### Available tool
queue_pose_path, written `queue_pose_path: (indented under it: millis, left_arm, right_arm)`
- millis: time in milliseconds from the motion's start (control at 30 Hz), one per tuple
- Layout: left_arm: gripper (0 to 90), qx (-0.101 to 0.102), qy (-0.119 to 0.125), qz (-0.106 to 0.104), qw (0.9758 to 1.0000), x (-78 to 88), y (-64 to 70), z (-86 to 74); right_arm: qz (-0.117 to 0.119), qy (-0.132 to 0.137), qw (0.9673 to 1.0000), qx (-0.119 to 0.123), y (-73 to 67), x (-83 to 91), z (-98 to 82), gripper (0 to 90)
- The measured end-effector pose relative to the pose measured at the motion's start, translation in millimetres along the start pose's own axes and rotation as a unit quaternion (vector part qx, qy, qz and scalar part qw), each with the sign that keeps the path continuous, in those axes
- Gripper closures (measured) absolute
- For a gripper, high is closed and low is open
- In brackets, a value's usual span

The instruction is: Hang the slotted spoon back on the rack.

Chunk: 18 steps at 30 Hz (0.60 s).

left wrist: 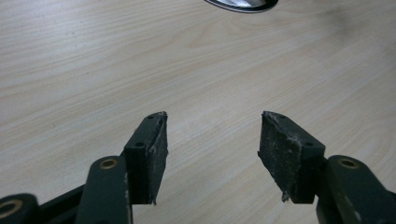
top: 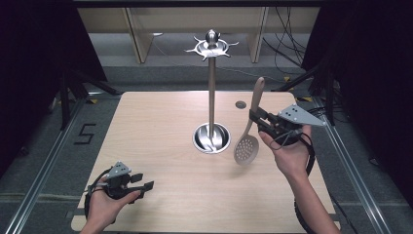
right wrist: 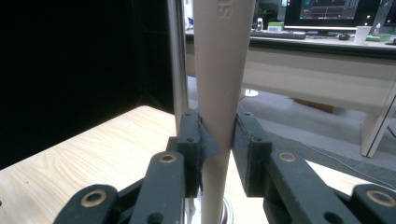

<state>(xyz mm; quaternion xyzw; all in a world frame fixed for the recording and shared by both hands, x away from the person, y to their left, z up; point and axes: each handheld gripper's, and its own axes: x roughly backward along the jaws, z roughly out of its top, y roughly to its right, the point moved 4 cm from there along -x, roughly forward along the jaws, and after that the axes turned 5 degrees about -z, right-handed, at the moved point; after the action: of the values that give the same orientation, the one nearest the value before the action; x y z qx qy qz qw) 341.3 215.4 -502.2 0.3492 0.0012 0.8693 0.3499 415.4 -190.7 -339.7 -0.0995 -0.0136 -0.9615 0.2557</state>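
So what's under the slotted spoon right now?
Bare table: the spoon hangs in the right gripper, bowl down, beside the stand's base. Whether it touches the wood is unclear.

Pale wooden table — steel utensil stand upright at its centre, small dark grommet beyond.

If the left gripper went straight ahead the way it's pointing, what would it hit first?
Probably the round steel base of the utensil stand; the left gripper points, jaws open, across bare table toward it, though the line may pass just beside it.

Left gripper rests low, jaws apart; right gripper raised, jaws clamped
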Motion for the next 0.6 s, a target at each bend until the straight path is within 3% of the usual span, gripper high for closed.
queue_pose_path:
  millis: [167,200,467,600]
  left_arm:
    - [41.4,0.005,0.008,0.001,1.0000,-1.2,1.2,0.3]
    - [41.4,0.005,0.008,0.000,1.0000,-1.1,1.1,0.3]
    - [41.4,0.008,0.001,0.000,1.0000,0.2,0.3,-0.1]
    - [41.4,0.001,0.001,0.000,1.0000,0.5,-0.1,0.2]
  right_arm:
    - [0.000,0.001,1.0000,-0.001,-2.2,-2.9,3.0,74.5]
    - [0.000,0.004,0.9999,0.010,-0.8,-4.0,4.0,74.5]
    - [-0.002,-0.002,0.9999,0.011,-3.1,-9.1,6.8,74.5]
    - [-0.002,-0.004,1.0000,0.007,-6.2,-10.5,8.1,74.5]
